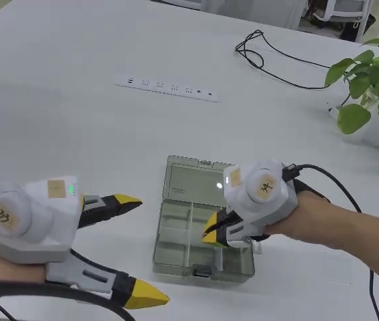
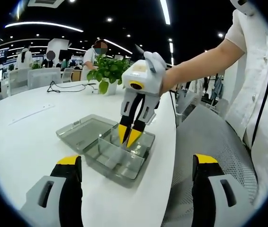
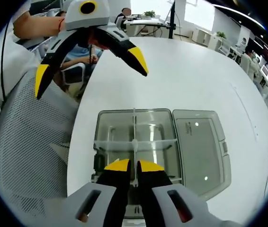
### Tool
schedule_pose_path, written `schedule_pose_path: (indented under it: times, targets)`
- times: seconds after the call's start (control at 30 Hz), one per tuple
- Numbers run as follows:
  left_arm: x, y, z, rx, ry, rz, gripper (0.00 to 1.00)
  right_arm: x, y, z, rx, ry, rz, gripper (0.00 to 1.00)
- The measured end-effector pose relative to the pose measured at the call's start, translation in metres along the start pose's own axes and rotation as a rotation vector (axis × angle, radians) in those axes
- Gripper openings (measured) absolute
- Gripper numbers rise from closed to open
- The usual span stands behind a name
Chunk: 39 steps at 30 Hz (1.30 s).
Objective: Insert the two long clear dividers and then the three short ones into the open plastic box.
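White office table (image 1: 76, 134) bears the box (image 1: 176, 266); left fingers (image 1: 126, 200) wide, right fingers (image 1: 211, 234) pinching a divider (image 3: 134, 125).

- Head view: above the plastic box (image 1: 176, 267), on its latch side, facing forward and down; middle range.
- Left gripper view: low, left of the box, facing right across it; near.
- Right gripper view: just over the box's right end, facing down and left along a pinched clear divider (image 3: 134, 135); very near.
- Shared: the box in all three; right gripper (image 2: 128, 139) in the left gripper view, left gripper (image 3: 91, 78) in the right gripper view.
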<state>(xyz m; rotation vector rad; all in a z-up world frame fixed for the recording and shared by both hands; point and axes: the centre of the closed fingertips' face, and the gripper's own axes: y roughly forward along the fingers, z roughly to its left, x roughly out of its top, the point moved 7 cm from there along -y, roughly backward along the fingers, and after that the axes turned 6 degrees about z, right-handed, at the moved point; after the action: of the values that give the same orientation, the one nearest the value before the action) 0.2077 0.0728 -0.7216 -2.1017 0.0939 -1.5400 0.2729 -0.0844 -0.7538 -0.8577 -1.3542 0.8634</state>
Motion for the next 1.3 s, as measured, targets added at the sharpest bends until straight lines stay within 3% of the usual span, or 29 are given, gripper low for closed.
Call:
schedule_pose_path:
  times: [0.6, 1.0, 1.3]
  targets:
    - [0.001, -0.004, 0.0, 0.01, -0.003, 0.0, 0.99, -0.005, -0.044, -0.004, -0.048, 0.137, -0.153, 0.21]
    - [0.003, -0.008, 0.0, 0.021, -0.006, -0.004, 1.0, -0.021, -0.066, 0.0, -0.073, 0.172, -0.183, 0.31]
    - [0.003, -0.009, 0.0, 0.02, -0.009, -0.003, 1.0, -0.046, -0.085, 0.003, -0.091, 0.2, -0.169, 0.37]
